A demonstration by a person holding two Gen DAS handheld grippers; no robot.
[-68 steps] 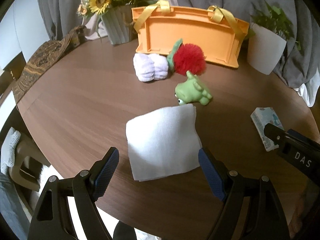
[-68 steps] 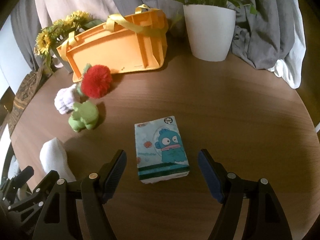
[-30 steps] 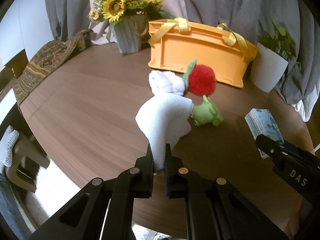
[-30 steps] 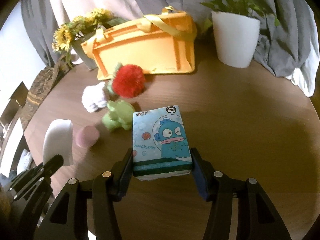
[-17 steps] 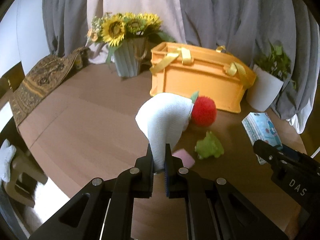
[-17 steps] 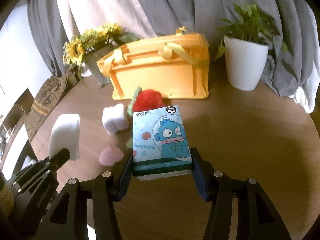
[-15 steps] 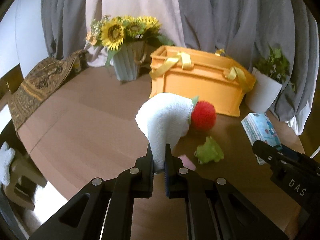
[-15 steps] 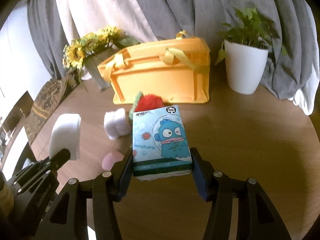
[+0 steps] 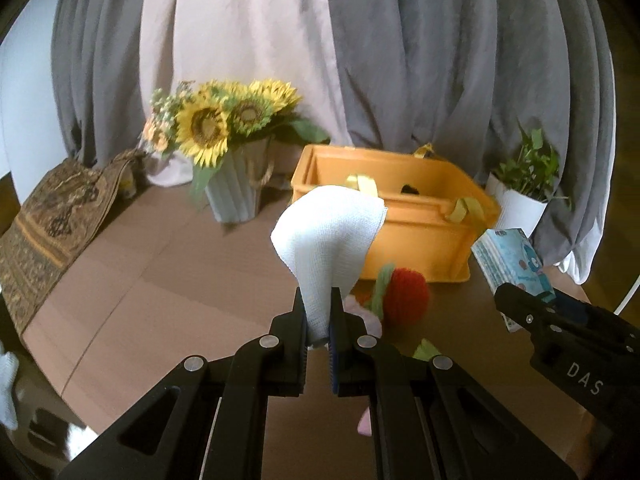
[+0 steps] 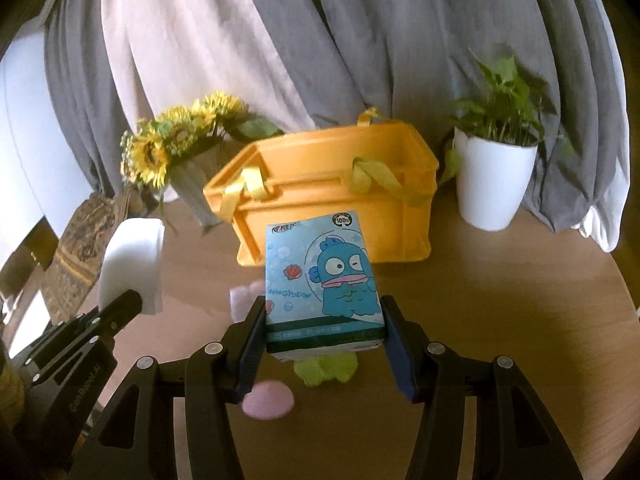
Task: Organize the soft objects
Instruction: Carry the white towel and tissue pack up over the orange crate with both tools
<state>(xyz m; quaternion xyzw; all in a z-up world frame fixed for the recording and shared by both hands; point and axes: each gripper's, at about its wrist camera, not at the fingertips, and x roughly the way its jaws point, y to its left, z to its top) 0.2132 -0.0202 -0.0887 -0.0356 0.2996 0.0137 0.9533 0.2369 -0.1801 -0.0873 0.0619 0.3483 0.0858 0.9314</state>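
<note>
left gripper (image 9: 319, 318) pinching white woven cloth (image 9: 330, 228) | right gripper (image 10: 324, 338) clamping blue cartoon tissue pack (image 10: 322, 276) | open orange plastic basket (image 10: 336, 192) ahead, below both

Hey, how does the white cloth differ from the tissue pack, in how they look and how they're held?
The cloth is plain white; the tissue pack is blue with a cartoon fish. The cloth is limp and folds over; the pack keeps its boxy shape. The left tongs pinch the cloth by one edge, nearly closed; the right tongs stand wider, gripping the pack's sides. Both are held up off the table, facing the orange basket.
</note>
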